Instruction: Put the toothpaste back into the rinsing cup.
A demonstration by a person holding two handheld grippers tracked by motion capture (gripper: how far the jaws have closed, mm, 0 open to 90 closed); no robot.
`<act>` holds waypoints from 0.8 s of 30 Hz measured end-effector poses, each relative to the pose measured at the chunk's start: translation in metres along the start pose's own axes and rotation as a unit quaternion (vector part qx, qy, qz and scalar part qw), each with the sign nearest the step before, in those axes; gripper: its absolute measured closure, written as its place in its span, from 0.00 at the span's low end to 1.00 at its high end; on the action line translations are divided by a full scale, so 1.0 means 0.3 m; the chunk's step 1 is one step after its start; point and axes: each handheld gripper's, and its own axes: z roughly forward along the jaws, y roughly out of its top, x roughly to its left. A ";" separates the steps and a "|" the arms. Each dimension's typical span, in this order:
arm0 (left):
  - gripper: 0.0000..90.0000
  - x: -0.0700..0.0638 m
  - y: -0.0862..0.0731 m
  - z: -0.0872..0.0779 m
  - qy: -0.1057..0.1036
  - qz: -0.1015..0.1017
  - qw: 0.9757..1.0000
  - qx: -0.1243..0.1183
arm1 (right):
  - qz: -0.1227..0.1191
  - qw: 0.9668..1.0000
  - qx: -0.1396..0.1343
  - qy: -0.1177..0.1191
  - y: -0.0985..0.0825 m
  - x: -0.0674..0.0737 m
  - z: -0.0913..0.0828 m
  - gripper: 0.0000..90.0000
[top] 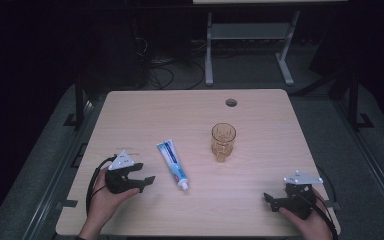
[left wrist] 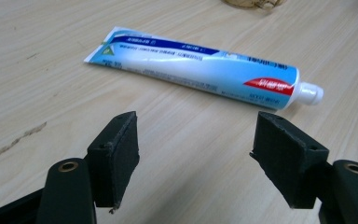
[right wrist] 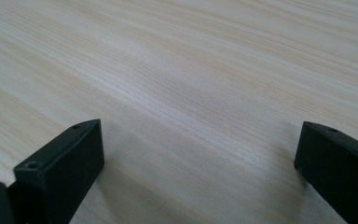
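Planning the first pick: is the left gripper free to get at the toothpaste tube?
Probably yes. The left gripper is open, the tube lies flat just ahead of its jaws, and bare table lies between them.

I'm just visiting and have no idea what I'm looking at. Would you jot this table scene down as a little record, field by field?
Surface: pale wooden table with a round cable hole
Items: blue-and-white toothpaste tube lying flat, white cap toward the person; amber patterned glass standing upright
Left gripper: open, empty, beside the tube
Right gripper: open, empty, over bare wood
Contact: nothing held
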 end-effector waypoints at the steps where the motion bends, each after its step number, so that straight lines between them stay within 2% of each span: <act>1: 0.34 0.000 0.003 0.002 -0.001 0.000 1.000 0.000 | 0.001 1.000 0.000 0.000 0.000 0.000 0.000 0.01; 16: 0.36 -0.007 0.054 0.037 -0.015 -0.002 1.000 -0.008 | 0.005 1.000 0.001 -0.005 0.005 0.001 0.005 0.01; 24: 0.41 -0.016 0.089 0.064 -0.028 -0.006 1.000 -0.013 | 0.005 1.000 0.001 -0.005 0.005 0.001 0.005 0.01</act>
